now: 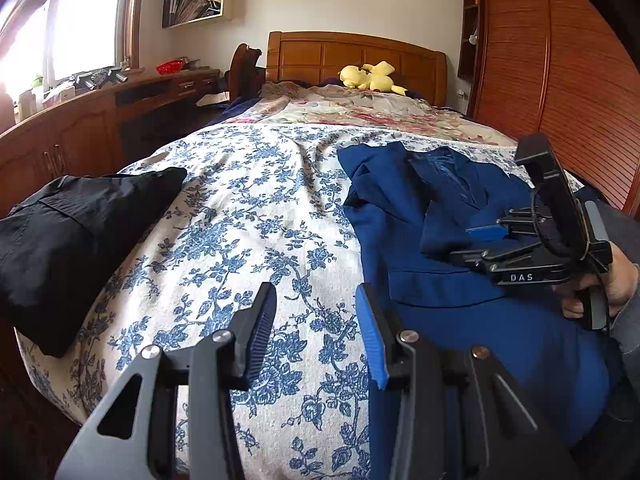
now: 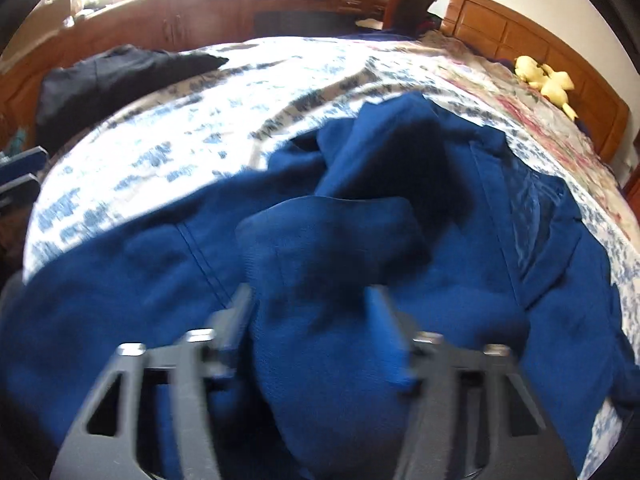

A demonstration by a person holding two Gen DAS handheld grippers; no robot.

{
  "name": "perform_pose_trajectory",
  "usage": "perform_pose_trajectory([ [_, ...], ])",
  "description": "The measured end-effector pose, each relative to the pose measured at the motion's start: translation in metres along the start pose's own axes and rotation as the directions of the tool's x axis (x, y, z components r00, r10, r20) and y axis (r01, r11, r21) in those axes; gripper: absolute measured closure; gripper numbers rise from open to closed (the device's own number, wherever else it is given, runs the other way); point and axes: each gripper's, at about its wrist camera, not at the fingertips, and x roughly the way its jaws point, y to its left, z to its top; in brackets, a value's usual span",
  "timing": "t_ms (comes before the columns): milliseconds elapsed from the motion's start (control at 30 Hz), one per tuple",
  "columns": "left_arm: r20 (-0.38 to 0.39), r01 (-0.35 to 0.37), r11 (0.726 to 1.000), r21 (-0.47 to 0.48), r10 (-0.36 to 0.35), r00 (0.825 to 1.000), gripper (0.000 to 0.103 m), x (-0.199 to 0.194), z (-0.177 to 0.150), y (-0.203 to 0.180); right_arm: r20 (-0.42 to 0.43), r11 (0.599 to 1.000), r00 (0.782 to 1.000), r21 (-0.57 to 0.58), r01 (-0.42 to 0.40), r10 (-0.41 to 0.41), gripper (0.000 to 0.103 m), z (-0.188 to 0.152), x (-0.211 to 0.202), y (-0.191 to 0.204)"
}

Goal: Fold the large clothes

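Note:
A dark blue jacket [image 1: 400, 208] lies rumpled on the right side of the flowered bedspread [image 1: 240, 208], lapels toward the headboard. My left gripper [image 1: 316, 332] hovers open over bare bedspread just left of the jacket's edge, with nothing between its fingers. My right gripper [image 2: 312, 320] has a thick fold of the blue jacket [image 2: 400, 168] filling the gap between its fingers, and the cloth touches both pads. In the left wrist view the right gripper [image 1: 464, 246] reaches in from the right over the jacket's sleeve, held by a hand [image 1: 616, 280]. The right wrist view is blurred.
A folded black garment [image 1: 72, 232] lies at the bed's left edge. A yellow plush toy [image 1: 370, 76] sits by the wooden headboard [image 1: 352, 52]. A low wooden cabinet [image 1: 80, 128] runs along the left, and a wardrobe [image 1: 540, 60] stands on the right.

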Motion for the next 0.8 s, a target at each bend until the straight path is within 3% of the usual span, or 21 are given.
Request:
perform_pose_trajectory([
  [33, -0.002, -0.002, 1.0, -0.001, 0.002, 1.0, 0.064, -0.001, -0.001, 0.0, 0.013, 1.0, 1.0, 0.01, -0.007, 0.007, 0.078, -0.003, -0.004, -0.002],
  [133, -0.006, 0.012, 1.0, -0.003, -0.012, 1.0, 0.064, -0.004, 0.0, -0.004, 0.073, 0.998, 0.997, 0.057, 0.011, -0.015, 0.092, -0.012, -0.028, -0.013],
  [400, -0.002, 0.06, 0.998, 0.036, -0.06, 0.998, 0.064, -0.023, 0.01, -0.027, 0.203, 0.974, 0.975, 0.222, 0.044, -0.09, 0.096, -0.034, -0.104, -0.048],
  [533, -0.005, 0.082, 0.996, 0.043, -0.081, 0.997, 0.064, -0.029, 0.014, -0.04, 0.232, 0.958, 0.956, 0.262, 0.116, -0.179, 0.097, -0.042, -0.125, -0.059],
  [667, -0.011, 0.103, 0.993, 0.05, -0.102, 0.995, 0.064, -0.032, 0.016, -0.051, 0.303, 0.935, 0.918, 0.319, 0.155, -0.256, 0.097, -0.053, -0.153, -0.069],
  [800, -0.018, 0.115, 0.991, 0.064, -0.114, 0.993, 0.064, -0.031, 0.017, -0.061, 0.364, 0.906, 0.851, 0.335, 0.259, -0.378, 0.097, -0.058, -0.172, -0.073],
])
